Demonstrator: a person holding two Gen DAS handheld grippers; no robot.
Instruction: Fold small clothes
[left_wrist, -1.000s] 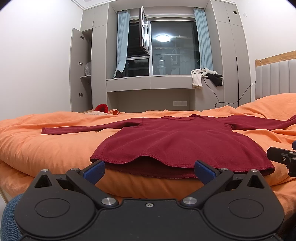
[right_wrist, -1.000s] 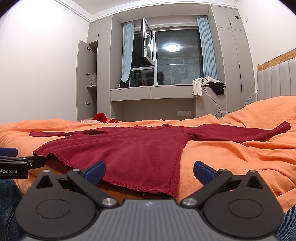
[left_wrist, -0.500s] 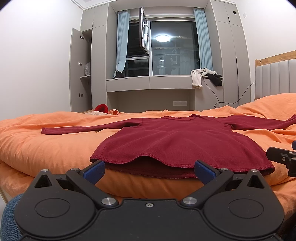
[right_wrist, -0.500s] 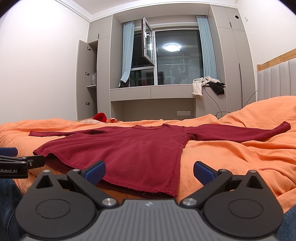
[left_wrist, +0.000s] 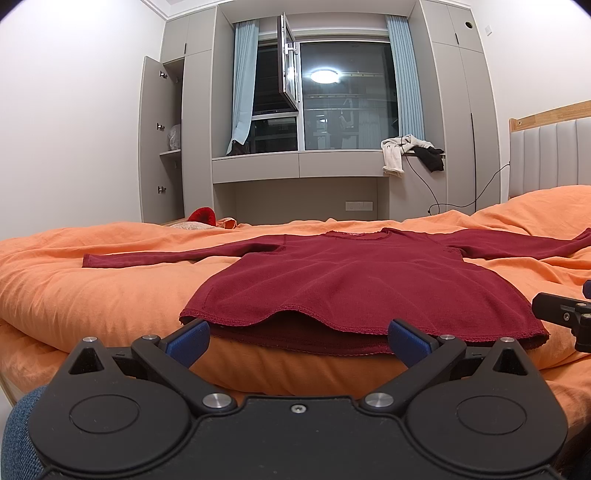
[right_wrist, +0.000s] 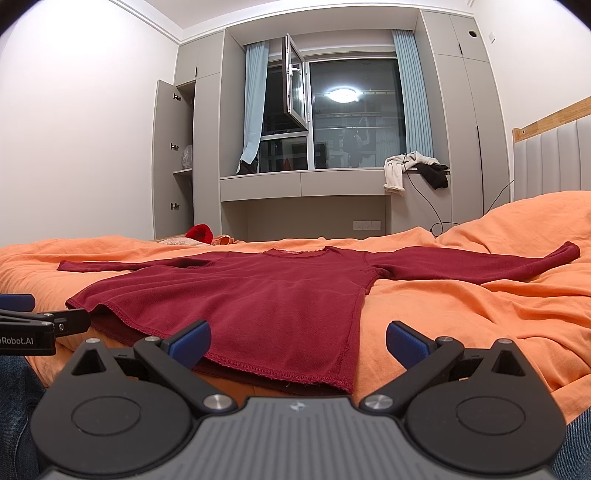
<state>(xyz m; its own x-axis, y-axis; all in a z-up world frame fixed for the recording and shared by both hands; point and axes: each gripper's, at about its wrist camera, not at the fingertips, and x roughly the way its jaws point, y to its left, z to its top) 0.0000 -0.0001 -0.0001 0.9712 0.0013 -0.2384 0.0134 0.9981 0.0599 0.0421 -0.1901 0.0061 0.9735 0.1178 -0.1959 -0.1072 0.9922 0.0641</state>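
A dark red long-sleeved top (left_wrist: 354, 280) lies flat on the orange bed cover (left_wrist: 92, 295), hem toward me, both sleeves spread out sideways. It also shows in the right wrist view (right_wrist: 258, 302). My left gripper (left_wrist: 297, 338) is open and empty, just short of the hem's left half. My right gripper (right_wrist: 297, 341) is open and empty, just short of the hem's right corner. Each gripper's side shows in the other's view: the right gripper (left_wrist: 565, 314) and the left gripper (right_wrist: 33, 325).
A padded headboard (left_wrist: 550, 155) stands at the right. Beyond the bed are grey cupboards, an open cupboard door (left_wrist: 151, 147), a window bench with loose clothes (left_wrist: 410, 151) and a red item (left_wrist: 201, 216) at the bed's far edge.
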